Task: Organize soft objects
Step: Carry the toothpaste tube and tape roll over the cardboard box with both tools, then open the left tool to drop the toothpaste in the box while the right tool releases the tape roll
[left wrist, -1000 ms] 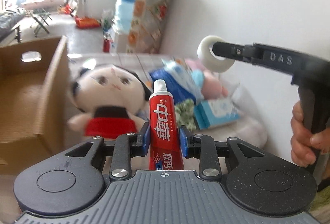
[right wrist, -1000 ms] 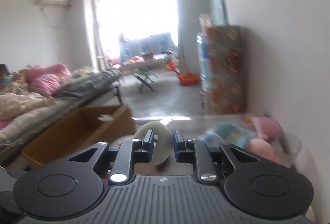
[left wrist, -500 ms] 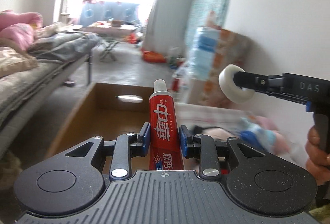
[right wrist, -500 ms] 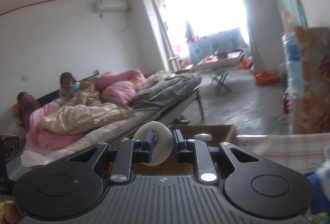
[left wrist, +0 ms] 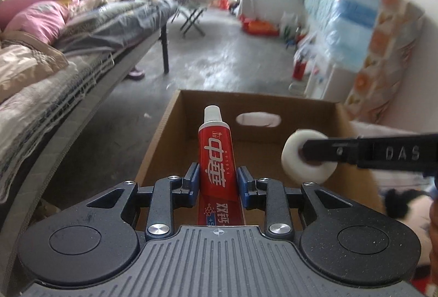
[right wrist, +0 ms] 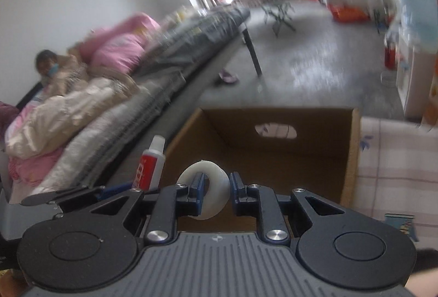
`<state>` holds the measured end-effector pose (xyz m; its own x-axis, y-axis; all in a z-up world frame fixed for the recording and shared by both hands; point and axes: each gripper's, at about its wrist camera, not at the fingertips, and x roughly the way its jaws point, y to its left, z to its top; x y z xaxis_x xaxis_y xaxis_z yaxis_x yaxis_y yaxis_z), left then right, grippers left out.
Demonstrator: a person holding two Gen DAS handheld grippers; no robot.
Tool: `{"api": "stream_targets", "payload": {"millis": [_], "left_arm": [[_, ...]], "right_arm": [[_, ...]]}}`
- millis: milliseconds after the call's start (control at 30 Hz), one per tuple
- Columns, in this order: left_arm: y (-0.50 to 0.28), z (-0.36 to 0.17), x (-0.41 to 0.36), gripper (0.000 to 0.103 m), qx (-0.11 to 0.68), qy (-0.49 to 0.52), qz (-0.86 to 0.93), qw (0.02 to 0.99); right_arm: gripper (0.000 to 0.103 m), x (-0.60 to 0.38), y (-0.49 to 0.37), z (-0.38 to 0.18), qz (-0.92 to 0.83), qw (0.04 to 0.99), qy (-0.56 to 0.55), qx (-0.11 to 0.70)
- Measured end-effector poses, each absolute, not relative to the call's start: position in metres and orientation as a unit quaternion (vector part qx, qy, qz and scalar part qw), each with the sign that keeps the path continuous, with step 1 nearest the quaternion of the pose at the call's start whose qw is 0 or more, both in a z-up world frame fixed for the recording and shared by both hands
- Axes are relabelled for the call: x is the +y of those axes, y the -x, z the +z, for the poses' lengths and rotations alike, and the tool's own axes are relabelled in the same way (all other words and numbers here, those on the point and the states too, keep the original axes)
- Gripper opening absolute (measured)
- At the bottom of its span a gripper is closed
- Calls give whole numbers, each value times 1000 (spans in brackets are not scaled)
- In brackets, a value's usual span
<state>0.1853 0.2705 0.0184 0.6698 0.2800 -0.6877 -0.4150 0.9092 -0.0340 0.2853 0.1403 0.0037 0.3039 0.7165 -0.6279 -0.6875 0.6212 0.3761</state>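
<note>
Two grips | left hand-held gripper [left wrist: 216, 183] clamps toothpaste tube [left wrist: 216, 157] | right hand-held gripper [right wrist: 215, 193] clamps tape roll [right wrist: 204, 191] | both over cardboard box [left wrist: 260, 102]

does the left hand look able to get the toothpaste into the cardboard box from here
Probably yes. The left tongs grip the toothpaste, which points into the open cardboard box. The box looks empty there, and the right tongs' tape roll hangs off to the side.

One red toothpaste tube [left wrist: 216, 157] is here. One white roll of tape [left wrist: 308, 158] is on the right. One brown cardboard box [left wrist: 164, 132] sits in the middle. One bed [left wrist: 82, 56] is on the left. Two pink pillows [left wrist: 41, 20] lie far on it.
</note>
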Motion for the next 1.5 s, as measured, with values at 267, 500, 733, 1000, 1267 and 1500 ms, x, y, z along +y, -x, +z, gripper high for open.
{"api": "stream_targets", "payload": {"millis": [267, 500, 733, 1000, 1267, 1500], "left_arm": [[-244, -16, 300, 28, 421, 70, 197, 882], [-276, -36, 310, 28, 450, 38, 209, 867], [-291, -52, 320, 32, 456, 35, 231, 859], [-293, -40, 313, 32, 431, 19, 234, 871], [-285, -28, 319, 39, 418, 39, 245, 874], [-272, -18, 334, 40, 403, 86, 245, 878]], "right_arm": [[21, 190, -331, -34, 400, 798, 6, 451], [21, 206, -361, -64, 381, 788, -11, 484], [23, 214, -381, -92, 374, 764, -59, 522], [24, 206, -393, -113, 363, 739, -105, 557], [24, 214, -400, -128, 346, 716, -115, 595], [24, 230, -398, -135, 373, 699, -129, 597]]}}
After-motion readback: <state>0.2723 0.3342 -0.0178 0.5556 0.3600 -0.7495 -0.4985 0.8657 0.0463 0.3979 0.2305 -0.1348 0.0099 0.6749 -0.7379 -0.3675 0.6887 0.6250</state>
